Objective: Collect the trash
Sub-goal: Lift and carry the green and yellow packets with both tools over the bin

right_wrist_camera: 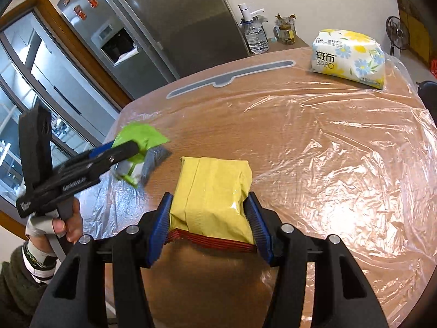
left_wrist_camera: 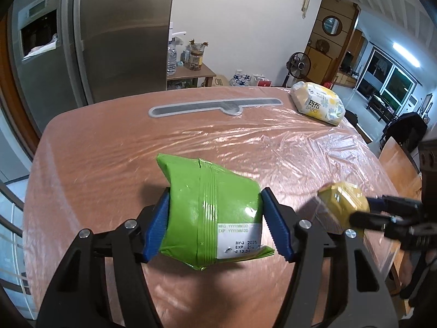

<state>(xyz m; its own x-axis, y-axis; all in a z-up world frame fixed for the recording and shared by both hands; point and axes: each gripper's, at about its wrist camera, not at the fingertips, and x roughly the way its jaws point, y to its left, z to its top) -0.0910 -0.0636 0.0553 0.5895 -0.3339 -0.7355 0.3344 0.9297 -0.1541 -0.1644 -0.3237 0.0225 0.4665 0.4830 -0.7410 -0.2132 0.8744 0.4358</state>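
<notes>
between the blue pads of my left gripper (left_wrist_camera: 215, 224) sits a green snack packet (left_wrist_camera: 210, 213), clamped at both sides and lifted off the table, its printed date label turned toward me. to its right, in the same view, my right gripper (left_wrist_camera: 357, 209) comes in from the edge, closed on a yellow snack packet (left_wrist_camera: 341, 199).

from the right wrist view, going left to right: my left hand (right_wrist_camera: 65, 224) on the gripper's handle, with a dark green sleeve (right_wrist_camera: 13, 287) below it; the left gripper (right_wrist_camera: 128, 150) reaching over the table's left edge with the green packet (right_wrist_camera: 139, 138); then my right gripper (right_wrist_camera: 209, 225), pads pressed on the yellow packet (right_wrist_camera: 213, 194), whose red crimped end points toward me.

both packets hang above a wooden table (right_wrist_camera: 273, 114) covered in wrinkled clear plastic film (right_wrist_camera: 341, 150). at the far right corner lies a flowered pack of tissues (right_wrist_camera: 349, 54). beyond the table stands a steel refrigerator (right_wrist_camera: 169, 19), with a water bottle (right_wrist_camera: 255, 35) just beside it.
</notes>
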